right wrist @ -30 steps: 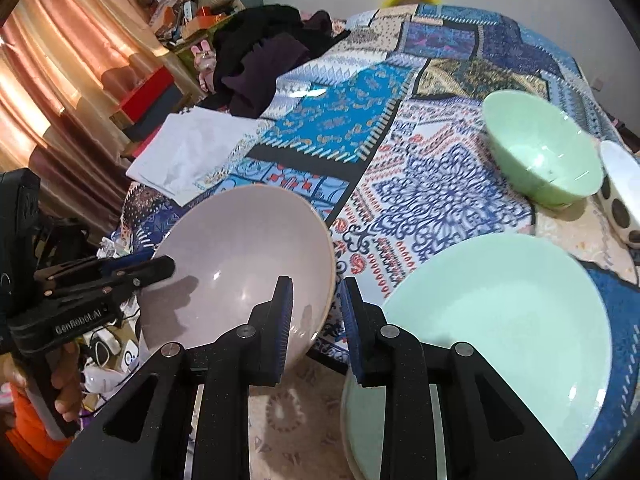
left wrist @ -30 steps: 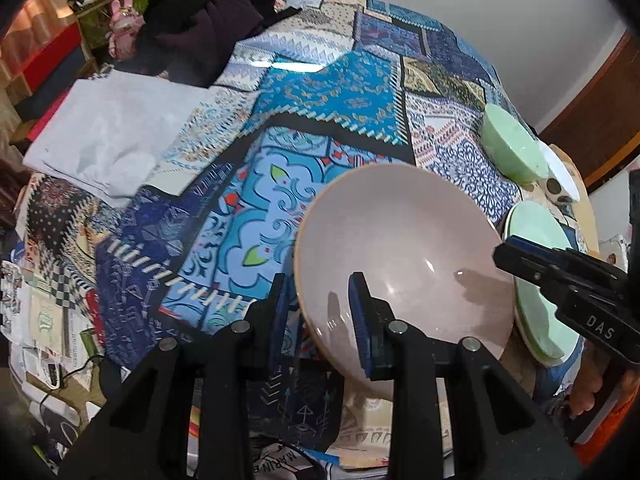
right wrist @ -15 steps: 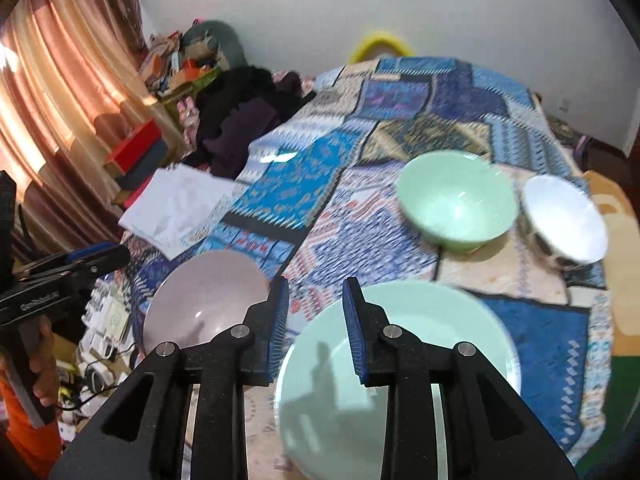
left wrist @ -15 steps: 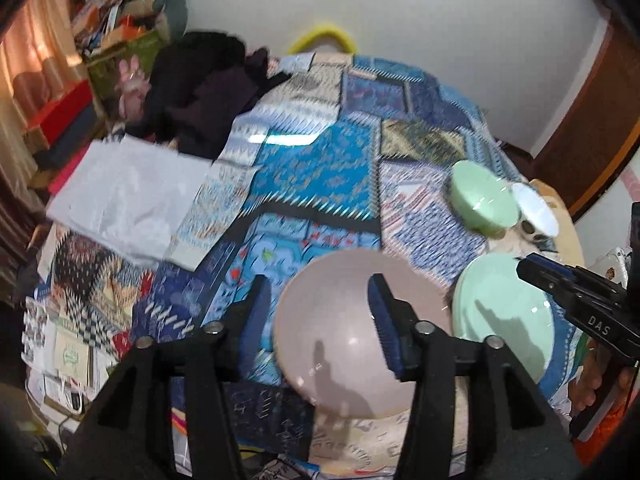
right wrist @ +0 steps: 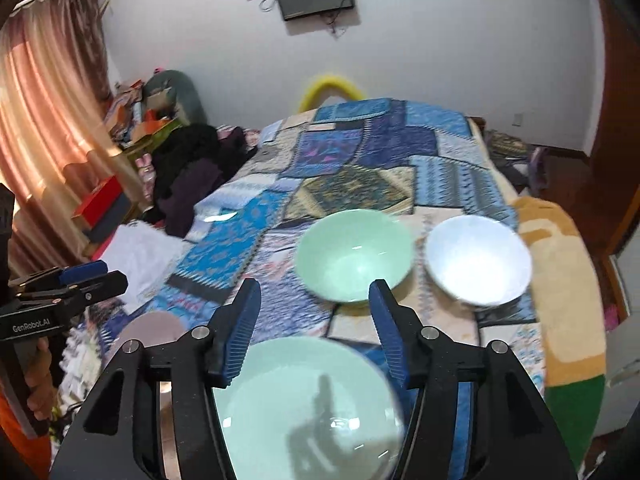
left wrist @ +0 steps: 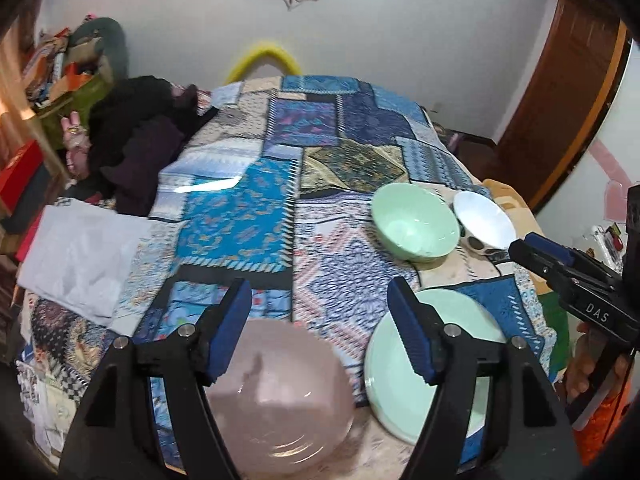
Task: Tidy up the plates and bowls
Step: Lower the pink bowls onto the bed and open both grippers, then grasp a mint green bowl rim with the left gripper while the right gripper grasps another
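Observation:
A pink plate (left wrist: 280, 392) lies on the patchwork bedspread (left wrist: 240, 208) near its front edge, and a pale green plate (left wrist: 400, 380) sits just right of it. Farther back stand a green bowl (left wrist: 416, 220) and a white bowl (left wrist: 484, 220), side by side. My left gripper (left wrist: 318, 300) hangs above the pink plate, its jaws opening with nothing between them. My right gripper (right wrist: 315, 296) hangs above the green plate (right wrist: 316, 408), jaws also opening and empty. In the right wrist view I see the green bowl (right wrist: 354, 256), the white bowl (right wrist: 478, 264) and a sliver of the pink plate (right wrist: 150, 326).
A heap of dark clothes (left wrist: 140, 136) and a white cloth (left wrist: 84, 256) lie on the bed's left side. Cluttered shelves and a curtain (right wrist: 48, 128) are at the left, a wooden door (left wrist: 560, 100) at the right. A hand holds each gripper at the frame edges.
Both grippers were shut at the pink plate's rim. They have let go, opened, and risen back from the bed. The pink plate now rests beside the green plate.

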Tool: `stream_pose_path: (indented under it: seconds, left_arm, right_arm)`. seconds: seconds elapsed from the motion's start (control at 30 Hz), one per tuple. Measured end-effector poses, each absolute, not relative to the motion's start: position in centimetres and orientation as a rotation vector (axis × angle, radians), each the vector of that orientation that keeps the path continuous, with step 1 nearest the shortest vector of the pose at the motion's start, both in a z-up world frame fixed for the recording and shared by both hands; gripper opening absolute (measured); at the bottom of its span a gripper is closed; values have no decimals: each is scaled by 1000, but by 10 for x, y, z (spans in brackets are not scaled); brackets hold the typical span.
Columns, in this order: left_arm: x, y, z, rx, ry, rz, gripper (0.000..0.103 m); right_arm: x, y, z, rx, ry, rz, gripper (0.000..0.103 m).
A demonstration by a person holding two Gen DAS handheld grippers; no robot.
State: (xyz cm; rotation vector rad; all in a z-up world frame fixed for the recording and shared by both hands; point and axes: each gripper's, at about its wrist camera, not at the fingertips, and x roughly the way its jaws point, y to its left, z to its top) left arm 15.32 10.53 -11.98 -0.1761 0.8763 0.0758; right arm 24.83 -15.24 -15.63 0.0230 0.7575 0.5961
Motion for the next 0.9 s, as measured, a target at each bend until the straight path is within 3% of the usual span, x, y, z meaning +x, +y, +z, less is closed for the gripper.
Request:
stream_pose_path:
  seconds: [0.73,0.9]
  left_arm:
    - [307,57,-210,-162,1122,-20,70]
    - [329,46,-221,-118,1116,-27,63]
  right_arm:
    - [331,-164,-234,79,946,585,52]
    - [338,-162,-245,98,989,595,40]
